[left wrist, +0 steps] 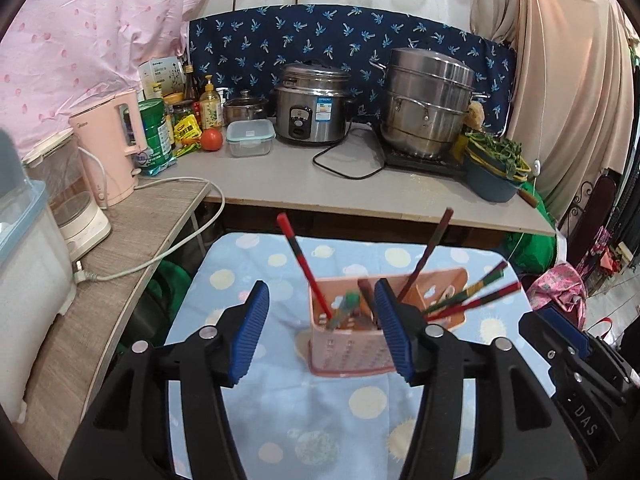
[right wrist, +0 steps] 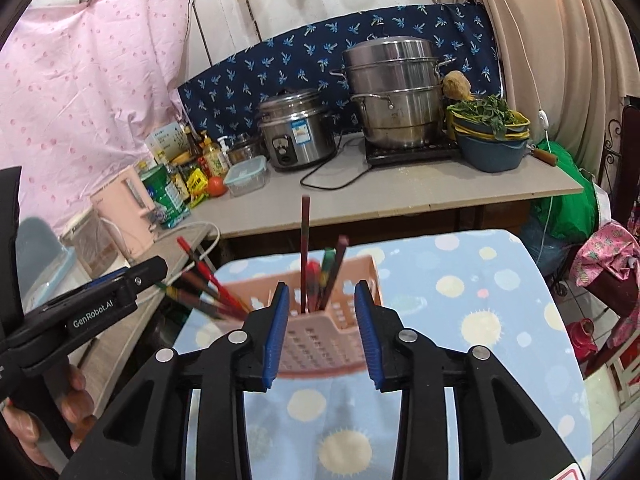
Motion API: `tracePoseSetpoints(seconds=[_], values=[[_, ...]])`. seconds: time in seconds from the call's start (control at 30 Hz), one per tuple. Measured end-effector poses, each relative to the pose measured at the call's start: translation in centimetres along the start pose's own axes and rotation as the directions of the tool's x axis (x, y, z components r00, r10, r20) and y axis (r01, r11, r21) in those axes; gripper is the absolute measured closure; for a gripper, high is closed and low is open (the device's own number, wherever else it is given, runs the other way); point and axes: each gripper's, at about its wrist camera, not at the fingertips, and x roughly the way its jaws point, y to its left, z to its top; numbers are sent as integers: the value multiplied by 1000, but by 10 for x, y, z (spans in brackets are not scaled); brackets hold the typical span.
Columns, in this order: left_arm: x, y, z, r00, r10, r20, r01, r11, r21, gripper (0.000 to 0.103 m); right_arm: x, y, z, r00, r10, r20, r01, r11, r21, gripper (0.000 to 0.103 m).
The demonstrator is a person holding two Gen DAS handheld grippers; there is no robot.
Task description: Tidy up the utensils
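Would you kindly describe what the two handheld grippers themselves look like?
Both the left gripper and the right gripper have matte black plastic bodies with silver rivets and ribbed blue pads. The left one carries white "GenRobot.AI" lettering; bare fingers grip its handle.

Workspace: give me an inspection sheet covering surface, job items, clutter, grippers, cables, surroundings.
Surface: blue dotted cloth covering the work table.
Job's things: pink utensil holder standing on the cloth; red and dark chopsticks stand or lean in it, some angled out sideways.
Clutter: nothing seen on the cloth besides the holder.
Grippers: left gripper and right gripper both open, empty, near the holder.
Cables: black cord by the rice cooker; white cord from the pink kettle.
Surroundings: steamer pot, tomato, bowl of greens on the counter behind.
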Motion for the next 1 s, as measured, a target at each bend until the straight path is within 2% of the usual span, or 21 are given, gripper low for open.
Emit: tracePoseSetpoints(seconds=[0.23,0.3,0.4,0.5,0.77,0.83,1.0], values=[[-12,-3,-33,999,27,-26,-26,1000,16,42,-16,2,-31,999,-14,-47,13,999,-30,58],[-15,-4,-40,999,32,-29,-32,999,17,37,-20,4,-39,998,-19,-54,16,999,-43,56],[-19,-5,-50,998,47,-29,-47,999,28,33,-26,8,-50,998,-38,-54,34,997,-67,54],[-22,-7,-59,998,53,-36,-52,998,36,32,-29,10,-59,997,-46,-64,41,996,-79,48],[-28,-6,-81,996,78,-46,-76,996,40,19,-38,14,-75,994,-89,-56,82,991,-105,37],[-28,-6,-84,995,83,-52,-81,996,39,16,-39,13,-78,994,-86,-60,80,992,-95,32],[-30,-5,-95,993,101,-60,-99,994,42,10,-38,6,-84,993,-72,-92,66,996,-65,29]])
